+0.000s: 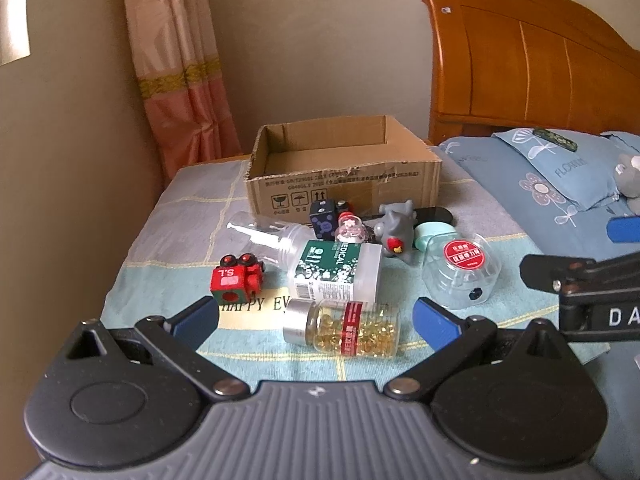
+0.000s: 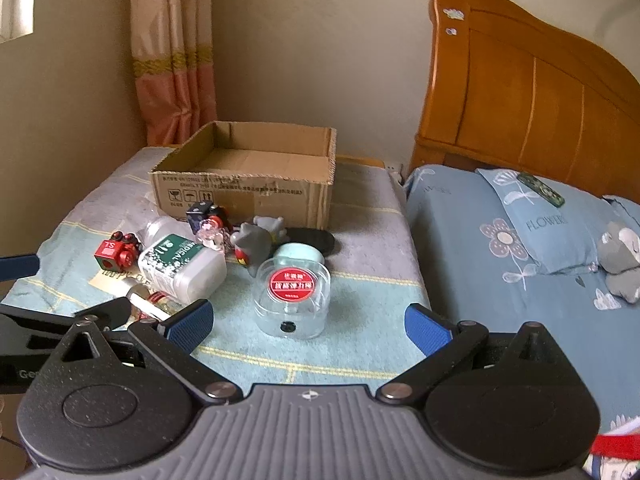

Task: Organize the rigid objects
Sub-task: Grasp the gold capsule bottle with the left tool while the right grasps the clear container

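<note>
— Which step was in hand?

— The very start, by my reading. The cardboard box (image 2: 244, 184) stood empty at the back of the towel-covered surface (image 2: 360, 280), and every item lay loose in front of it. The left gripper (image 1: 316, 318) had its jaws spread wide with nothing between them, lined up on the capsule bottle (image 1: 352, 330) lying on its side just ahead. The right gripper (image 2: 306, 326) was likewise released, facing the clear round container with the red label (image 2: 292, 296).

— And the rest?

— A red toy train (image 1: 236, 280), a green-labelled medical bottle (image 1: 336, 270) on its side, and a grey toy figure (image 1: 394, 234) were bunched near the box.

— What did the next move call for?

— Probably advancing the left jaws around the capsule bottle's body, clamping across its width since it could roll, then carrying it to the box.
</note>
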`<state>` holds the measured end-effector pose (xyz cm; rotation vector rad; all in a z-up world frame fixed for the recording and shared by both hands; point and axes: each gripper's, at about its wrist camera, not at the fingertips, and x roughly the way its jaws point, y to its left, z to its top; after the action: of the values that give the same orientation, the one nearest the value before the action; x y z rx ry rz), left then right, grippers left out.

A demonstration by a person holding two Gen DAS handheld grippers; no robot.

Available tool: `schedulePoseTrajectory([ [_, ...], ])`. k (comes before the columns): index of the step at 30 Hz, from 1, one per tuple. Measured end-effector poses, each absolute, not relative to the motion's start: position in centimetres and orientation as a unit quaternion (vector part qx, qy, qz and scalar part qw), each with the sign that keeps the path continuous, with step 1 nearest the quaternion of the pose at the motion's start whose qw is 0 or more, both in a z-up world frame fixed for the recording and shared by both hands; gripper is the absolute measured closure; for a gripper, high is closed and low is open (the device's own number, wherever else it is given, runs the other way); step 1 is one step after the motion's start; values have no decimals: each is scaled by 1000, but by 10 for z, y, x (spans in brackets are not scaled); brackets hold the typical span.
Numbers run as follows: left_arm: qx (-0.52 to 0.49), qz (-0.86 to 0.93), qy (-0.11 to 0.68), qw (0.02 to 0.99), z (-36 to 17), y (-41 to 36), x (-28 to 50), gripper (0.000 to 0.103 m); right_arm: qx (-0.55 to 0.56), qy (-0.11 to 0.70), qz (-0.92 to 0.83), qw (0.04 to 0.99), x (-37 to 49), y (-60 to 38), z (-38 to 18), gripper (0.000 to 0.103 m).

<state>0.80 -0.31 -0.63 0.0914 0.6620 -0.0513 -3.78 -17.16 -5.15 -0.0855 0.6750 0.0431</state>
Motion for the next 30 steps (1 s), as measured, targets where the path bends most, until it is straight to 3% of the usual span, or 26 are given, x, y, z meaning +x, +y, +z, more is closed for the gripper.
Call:
schedulePoseTrajectory([
  [10, 58, -76, 347, 933, -28, 0, 20, 1, -57, 317, 65, 945, -25, -180, -63, 0],
  [20, 35, -93, 416, 904, -69, 11, 40, 1, -65, 365, 96, 924, -3, -192, -107, 0],
  [30, 39, -100, 429, 897, -93, 6, 56, 1, -69, 404, 95, 907, 16, -199, -143, 0],
])
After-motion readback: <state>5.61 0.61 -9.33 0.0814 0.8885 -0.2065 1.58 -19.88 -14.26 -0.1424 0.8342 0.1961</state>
